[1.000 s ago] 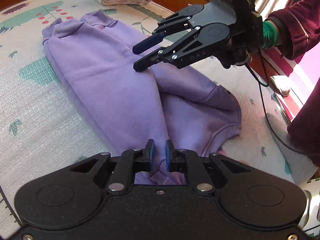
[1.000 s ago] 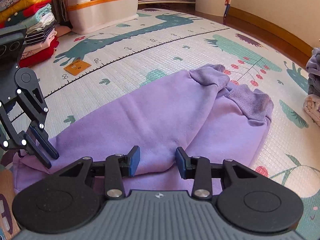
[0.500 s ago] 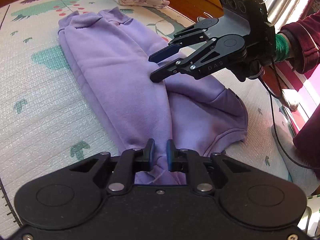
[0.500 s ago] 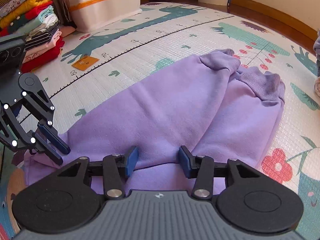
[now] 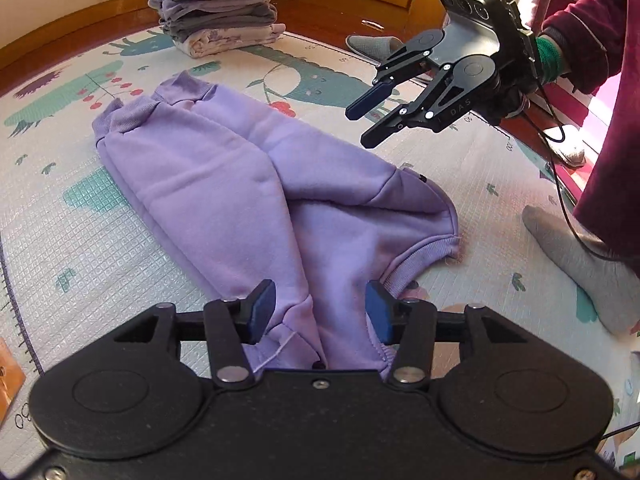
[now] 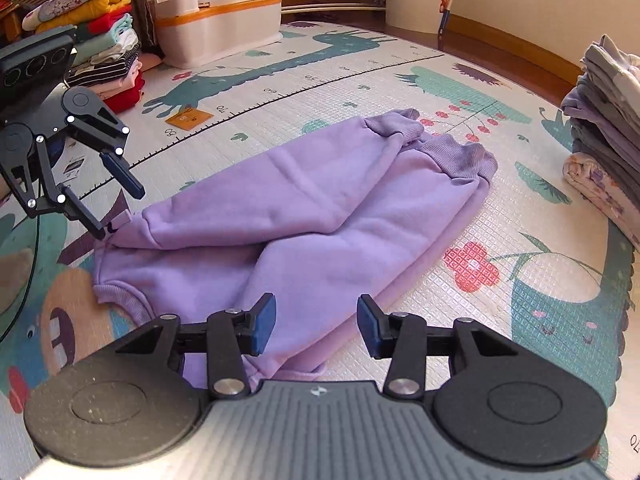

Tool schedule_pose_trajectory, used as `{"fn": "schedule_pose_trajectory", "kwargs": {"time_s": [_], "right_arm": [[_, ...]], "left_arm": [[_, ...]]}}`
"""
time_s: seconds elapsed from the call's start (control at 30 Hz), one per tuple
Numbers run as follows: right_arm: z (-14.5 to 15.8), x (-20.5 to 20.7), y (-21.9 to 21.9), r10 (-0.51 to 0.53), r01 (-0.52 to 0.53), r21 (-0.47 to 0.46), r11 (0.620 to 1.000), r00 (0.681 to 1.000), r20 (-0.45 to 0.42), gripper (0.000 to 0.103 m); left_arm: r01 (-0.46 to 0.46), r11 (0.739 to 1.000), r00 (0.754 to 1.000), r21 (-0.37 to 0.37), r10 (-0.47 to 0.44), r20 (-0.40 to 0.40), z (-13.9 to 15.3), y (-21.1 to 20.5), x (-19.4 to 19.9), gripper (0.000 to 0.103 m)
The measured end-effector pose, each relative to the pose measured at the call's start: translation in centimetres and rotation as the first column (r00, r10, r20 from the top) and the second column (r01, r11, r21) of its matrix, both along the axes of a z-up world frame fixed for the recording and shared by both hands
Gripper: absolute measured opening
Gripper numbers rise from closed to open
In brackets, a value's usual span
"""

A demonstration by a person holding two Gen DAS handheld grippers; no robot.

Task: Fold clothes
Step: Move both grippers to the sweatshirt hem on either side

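Purple fleece sweatpants (image 5: 256,200) are lying flat on the foam play mat with the dinosaur print (image 5: 72,240), folded in half lengthwise so one leg sits on top of the other. In the left wrist view the ribbed cuffs (image 5: 160,104) point off toward 11 o'clock and the waistband end sits down at 6 o'clock, right by the camera.

Left gripper (image 5: 318,312) is just above that waistband end, fingers spread wide with cloth between them but not pinched. Right gripper (image 6: 316,322) is the same deal, fingers spread apart, hovering over the near edge of the pants with nothing held. From the left wrist view you can see it up at 2 o'clock, clear of the fabric, held by a person in a dark red sleeve (image 5: 588,24).

Further out, a stack of folded grey and lilac clothes (image 5: 220,4) sits at 12 o'clock past the cuffs. In the right wrist view, a colourful pile of folded clothes (image 6: 100,40) is at 10 o'clock next to a white plastic bin with an orange rim (image 6: 218,24). A grey-socked foot (image 5: 580,256) rests on the mat at 3 o'clock.
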State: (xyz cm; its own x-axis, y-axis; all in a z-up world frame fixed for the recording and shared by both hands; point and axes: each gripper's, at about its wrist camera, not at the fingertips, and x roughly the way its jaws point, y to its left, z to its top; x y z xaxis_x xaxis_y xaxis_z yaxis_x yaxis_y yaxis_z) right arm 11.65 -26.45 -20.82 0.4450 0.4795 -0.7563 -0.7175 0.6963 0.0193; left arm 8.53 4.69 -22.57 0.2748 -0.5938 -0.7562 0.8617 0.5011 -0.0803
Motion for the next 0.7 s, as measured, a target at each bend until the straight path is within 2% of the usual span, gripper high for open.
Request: {"fn": "schedule_pose_trajectory", "kwargs": {"time_s": [0.13,0.27,0.33,0.5,0.6,0.7], "right_arm": [[0.1,-4.9,-0.3,0.121,-0.117,-0.086,0.989,0.992,0.038,0.046],[-1.9,-8.9,1.4,0.256,-0.243,-0.205,0.948,0.966,0.042,0.046],[-3.2,-10.0,2.4,0.293,-0.268,-0.275,0.923,0.955,0.052,0.047],[-4.5,-10.4,3.5,0.346,-0.3,-0.339,0.892,0.934,0.085,0.047],[-5.0,-10.8,3.8,0.382,-0.318,-0.361,0.876,0.917,0.118,0.047],[-5.2,-11.4,4.0,0.391,-0.313,-0.373,0.873,0.907,0.155,0.047]], "left_arm": [[0.115,0.985,0.984,0.129,-0.131,0.123,-0.4,0.2,-2.9,0.049],[0.169,0.957,0.956,0.236,-0.218,0.199,-1.8,0.4,-5.1,0.049],[0.177,0.943,0.942,0.28,-0.245,0.231,-2.7,0.5,-5.9,0.049],[0.2,0.898,0.892,0.391,-0.332,0.306,-5.0,0.4,-7.0,0.049],[0.212,0.896,0.874,0.39,-0.352,0.335,-5.2,0.5,-7.2,0.051],[0.199,0.908,0.864,0.37,-0.34,0.371,-5.4,0.3,-7.1,0.053]]}}
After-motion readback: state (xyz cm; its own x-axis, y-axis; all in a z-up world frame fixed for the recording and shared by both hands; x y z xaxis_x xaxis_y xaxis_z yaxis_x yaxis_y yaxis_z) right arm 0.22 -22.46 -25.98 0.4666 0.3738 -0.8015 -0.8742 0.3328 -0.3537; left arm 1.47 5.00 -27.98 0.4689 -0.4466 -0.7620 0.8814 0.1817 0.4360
